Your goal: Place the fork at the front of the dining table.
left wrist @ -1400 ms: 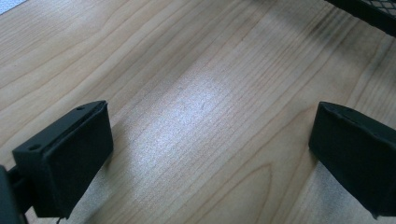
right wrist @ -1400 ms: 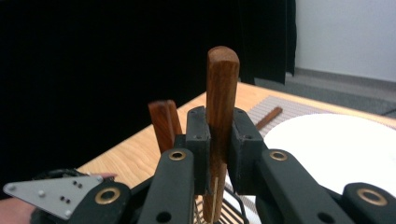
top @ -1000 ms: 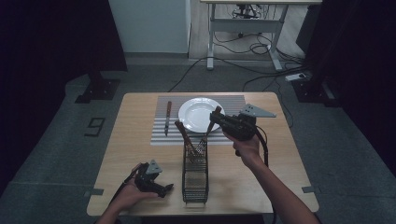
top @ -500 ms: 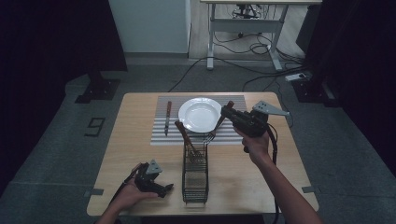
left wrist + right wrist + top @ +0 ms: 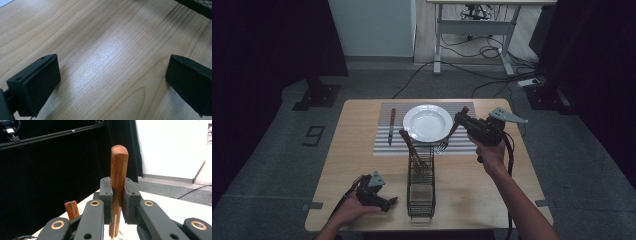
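High view: right claw [image 5: 460, 119] is clamping a wooden-handled fork [image 5: 451, 132] by the handle, just right of the white plate [image 5: 428, 122]. Fork is hanging tilted, handle up toward the claw, tines [image 5: 442, 146] down-left over the striped placemat [image 5: 384, 145]. Left claw [image 5: 388, 203] is resting on the bench [image 5: 357, 165] beside the wire caddy [image 5: 421, 186].

Left gripper view: jaws are standing wide apart, bare bench [image 5: 105, 55] between them.

Right gripper view: pads [image 5: 106, 195] are pinching the fork [image 5: 118, 182], long axis near vertical here, rounded handle end up.
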The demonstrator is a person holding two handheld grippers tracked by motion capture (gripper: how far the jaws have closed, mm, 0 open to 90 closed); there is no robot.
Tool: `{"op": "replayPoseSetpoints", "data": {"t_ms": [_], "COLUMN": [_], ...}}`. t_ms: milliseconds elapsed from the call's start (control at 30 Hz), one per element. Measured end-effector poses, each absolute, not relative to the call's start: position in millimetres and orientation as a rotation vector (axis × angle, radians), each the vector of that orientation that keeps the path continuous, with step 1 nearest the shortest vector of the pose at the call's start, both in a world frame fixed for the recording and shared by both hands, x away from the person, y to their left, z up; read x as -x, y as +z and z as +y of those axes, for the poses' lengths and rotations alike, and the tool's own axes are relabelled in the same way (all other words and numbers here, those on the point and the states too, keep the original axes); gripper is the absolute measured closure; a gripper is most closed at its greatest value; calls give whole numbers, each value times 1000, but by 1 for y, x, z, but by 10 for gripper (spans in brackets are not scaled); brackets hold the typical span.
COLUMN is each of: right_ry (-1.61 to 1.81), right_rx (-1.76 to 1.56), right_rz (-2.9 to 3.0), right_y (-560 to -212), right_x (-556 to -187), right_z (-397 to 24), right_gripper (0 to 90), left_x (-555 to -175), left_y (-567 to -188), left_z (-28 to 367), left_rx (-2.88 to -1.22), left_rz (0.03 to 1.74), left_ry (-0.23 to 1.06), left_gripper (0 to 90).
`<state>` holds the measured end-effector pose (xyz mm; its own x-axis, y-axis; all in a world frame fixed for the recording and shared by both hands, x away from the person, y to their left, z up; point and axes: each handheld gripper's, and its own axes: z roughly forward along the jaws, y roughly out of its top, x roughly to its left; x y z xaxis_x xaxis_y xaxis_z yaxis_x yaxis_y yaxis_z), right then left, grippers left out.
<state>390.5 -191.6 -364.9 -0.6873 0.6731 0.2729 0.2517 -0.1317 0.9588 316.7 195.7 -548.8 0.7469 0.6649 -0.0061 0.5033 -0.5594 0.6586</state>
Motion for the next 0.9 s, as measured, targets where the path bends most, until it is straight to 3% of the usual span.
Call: {"op": "replayPoseSetpoints", "data": {"t_ms": [900], "right_ry": [1582], "right_rx": [-1205], "right_rz": [1828], "right_y": [-408], "right_x": [-427], "right_z": [-214], "right_gripper": [806], "left_x": [-316], "left_y": [-549], "left_z": [196], "left_rx": [-2288], "left_rz": [870], "left_ry": [318], "left_gripper": [0]}}
